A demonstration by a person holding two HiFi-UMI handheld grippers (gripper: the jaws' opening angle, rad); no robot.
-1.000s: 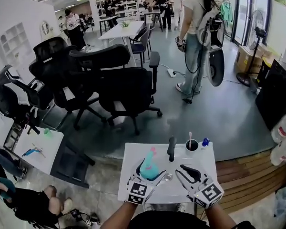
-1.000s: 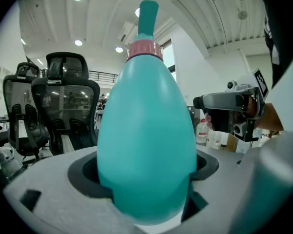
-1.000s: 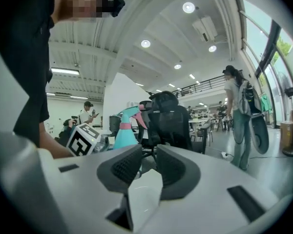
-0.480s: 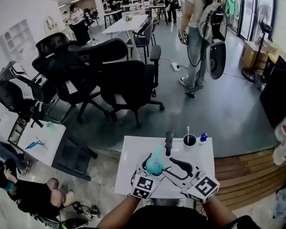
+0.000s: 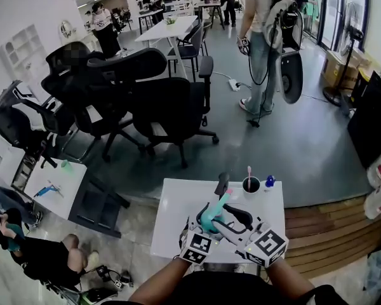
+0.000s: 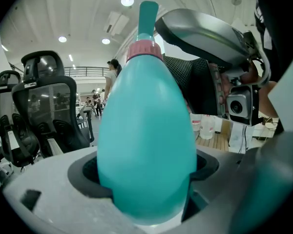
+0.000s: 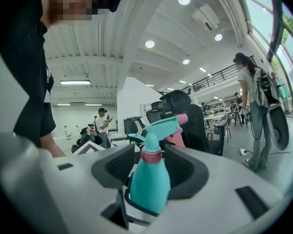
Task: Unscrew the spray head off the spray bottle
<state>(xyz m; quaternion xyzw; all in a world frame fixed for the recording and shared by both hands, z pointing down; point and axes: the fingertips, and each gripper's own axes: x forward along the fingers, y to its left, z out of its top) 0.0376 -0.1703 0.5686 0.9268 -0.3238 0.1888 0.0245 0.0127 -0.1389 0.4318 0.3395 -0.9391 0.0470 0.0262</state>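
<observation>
Over the front edge of the bench [image 5: 175, 203], the left gripper [image 5: 204, 225] clamps the belly of the teal spray bottle [image 6: 146, 130], likely to stop it turning, while the right gripper [image 7: 149, 166] has its jaws apart either side of the pink collar [image 7: 151, 156] below the spray head [image 7: 159, 126], not yet gripping.

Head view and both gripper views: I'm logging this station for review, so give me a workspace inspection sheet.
Surface: white table.
Job's things: teal spray bottle, spray head attached.
Clutter: cup with toothbrush, small blue item, dark object at far edge.
Grippers: left claw shut on the bottle's body; right claw open around its neck.
Cables: power strip on the floor.
Surroundings: office chairs, standing person.
</observation>
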